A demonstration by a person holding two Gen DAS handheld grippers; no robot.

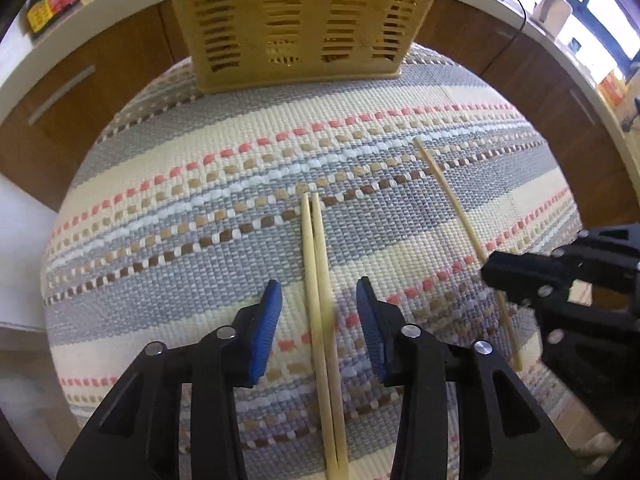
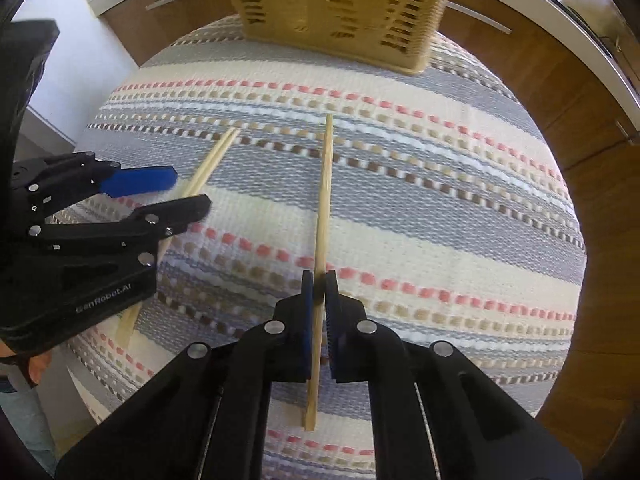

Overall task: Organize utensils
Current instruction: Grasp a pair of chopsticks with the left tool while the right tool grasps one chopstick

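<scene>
- My left gripper point(image 1: 318, 300) is spread wide, and the pair of chopsticks point(image 1: 320, 280) lies flat on the striped mat point(image 1: 200, 160) between its blue pads point(image 1: 266, 324), touching neither. To do this step well, I judge I should lower until the pads are level with the sticks, then press together slowly so both sticks come up as one.
- My right gripper point(image 2: 319, 280) is almost pressed together around the single chopstick point(image 2: 325, 208). A thin gap seems to remain beside the stick, so I cannot say that the pinch is firm. I would confirm the hold before lifting.
- The yellow slotted basket point(image 1: 296, 20) stands at the far edge of the mat, well apart from all the sticks. I take it as the place for them.
- Its top is cut off in both views, so what it holds is unclear.
- In the right wrist view the left gripper covers the middle of the pair.
</scene>
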